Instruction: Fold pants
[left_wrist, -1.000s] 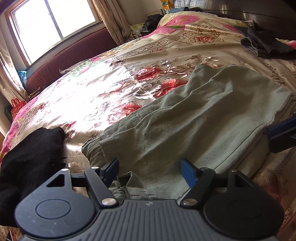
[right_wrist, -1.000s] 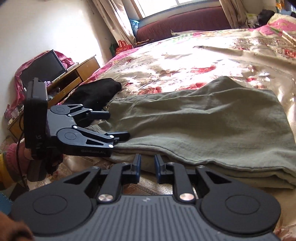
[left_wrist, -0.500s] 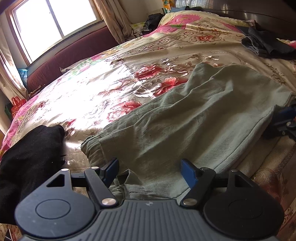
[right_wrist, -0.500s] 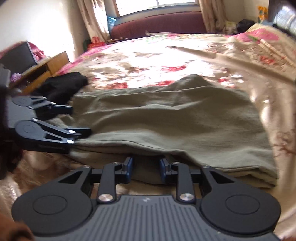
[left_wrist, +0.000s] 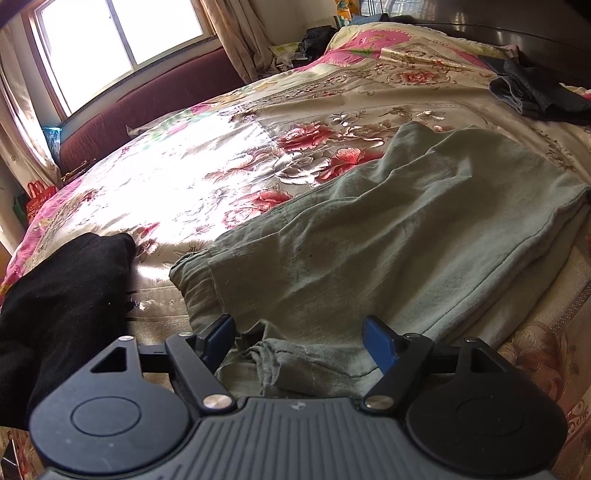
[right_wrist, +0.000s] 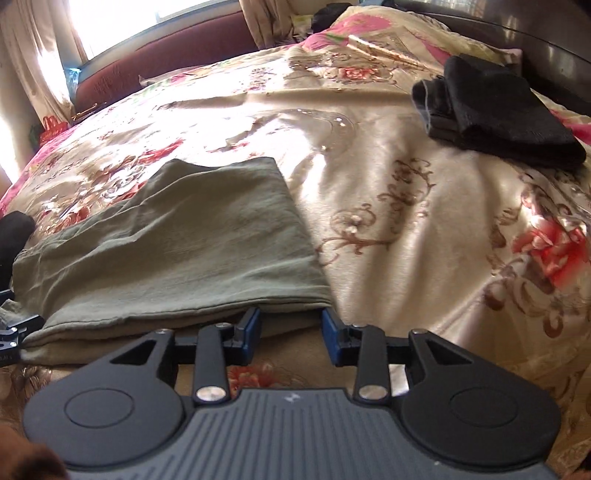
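**Green pants lay folded on a flowered bedspread**

Sunlight from a window fell across a satin bedspread printed with red and pink roses; a maroon upholstered bench ran below the sill. Seen from the left wrist, the olive-green pants lay folded near the bed's near edge, their gathered cuffs bunched just ahead of the left gripper; its blue-padded jaws stood wide and were opening, nothing pressed between them, with the loose cuff fabric lying in the gap. A black garment sat at the left, and dark folded clothes lay far right; no writing could be read.

From the right wrist, the same pants stretched leftward; the right gripper was at their near right corner, its jaws opening, the pads clear of the cloth; the corner's edge lay just past the gap. A stack of black and grey folded clothes rested well apart on the bedspread; at the left edge a sliver of the left gripper showed; lettering on it was too small to read.
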